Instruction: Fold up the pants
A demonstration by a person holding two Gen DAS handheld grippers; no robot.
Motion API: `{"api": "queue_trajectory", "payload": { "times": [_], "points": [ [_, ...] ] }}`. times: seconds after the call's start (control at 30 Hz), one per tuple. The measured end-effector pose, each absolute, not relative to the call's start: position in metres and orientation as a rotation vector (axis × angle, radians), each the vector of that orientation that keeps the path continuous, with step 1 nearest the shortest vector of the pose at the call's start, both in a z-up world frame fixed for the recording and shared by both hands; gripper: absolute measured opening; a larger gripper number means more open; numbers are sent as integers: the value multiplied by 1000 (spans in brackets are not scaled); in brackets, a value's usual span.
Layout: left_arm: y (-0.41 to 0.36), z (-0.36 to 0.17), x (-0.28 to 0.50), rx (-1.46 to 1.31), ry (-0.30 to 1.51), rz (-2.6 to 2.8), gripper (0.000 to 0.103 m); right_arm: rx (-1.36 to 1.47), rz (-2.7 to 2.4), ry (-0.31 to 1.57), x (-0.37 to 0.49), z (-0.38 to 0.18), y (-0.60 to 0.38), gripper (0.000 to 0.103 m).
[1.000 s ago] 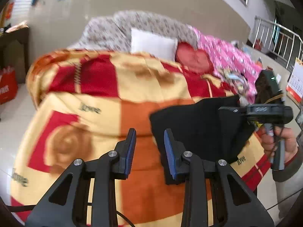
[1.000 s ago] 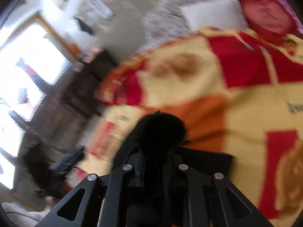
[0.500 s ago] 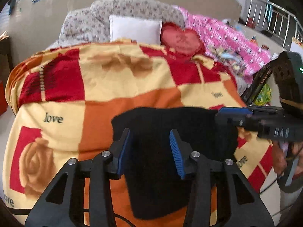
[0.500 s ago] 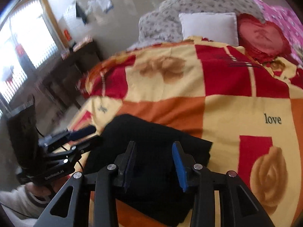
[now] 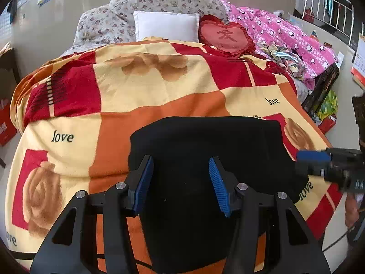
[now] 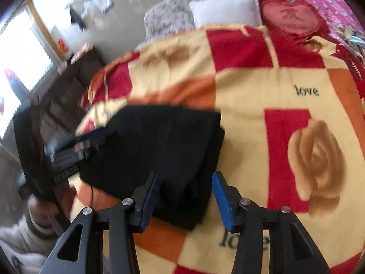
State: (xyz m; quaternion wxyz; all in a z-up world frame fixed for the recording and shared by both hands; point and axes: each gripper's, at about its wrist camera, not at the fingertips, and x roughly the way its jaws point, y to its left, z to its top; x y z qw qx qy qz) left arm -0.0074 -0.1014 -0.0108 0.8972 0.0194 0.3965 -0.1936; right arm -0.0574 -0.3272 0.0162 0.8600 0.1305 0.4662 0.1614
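Black pants (image 5: 205, 150) lie folded in a compact stack on the checked blanket (image 5: 159, 91), near the bed's front edge | left gripper (image 5: 181, 182) spread, empty, above the stack | right gripper (image 6: 184, 196) spread, empty, at its corner | fold looks nearly complete

Black pants (image 5: 205, 150). Blanket (image 5: 146, 96) checked in red, orange and cream, with tan roses and black "love" lettering. White pillow (image 5: 166, 28). Red heart cushion (image 5: 227, 35). Grey floral bedding (image 5: 159, 0). Pink spotted quilt (image 5: 285, 36). Black claws, left (image 5: 181, 183) and right (image 6: 186, 196), with blue pads (image 5: 143, 182).
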Motion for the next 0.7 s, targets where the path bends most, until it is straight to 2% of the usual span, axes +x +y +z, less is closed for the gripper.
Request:
{"api": "queue_trajectory", "payload": {
  "times": [0.2,0.3,0.33,0.37,0.4,0.47,0.57,0.7],
  "points": [
    [-94,-9,-6,28,831,-353,50,277,265,1018,-25,7,-312,46],
    [-91,-11,-3,13,832,-345,50,239,246,998,-13,-1,-308,40],
    [-91,-12,-2,13,832,-343,50,209,241,984,-9,2,-305,30],
    [-91,-13,-1,13,834,-339,50,185,233,966,-7,6,-304,12],
    [-91,-13,0,15,833,-337,50,160,229,949,-4,10,-301,6],
    [-92,-14,3,13,832,-331,50,122,229,952,3,11,-298,6],
    [-90,-18,6,-9,831,-321,61,88,220,974,10,1,-294,6],
    [-82,-21,10,-70,874,-332,62,120,222,970,6,2,-303,8]
  ]
}}
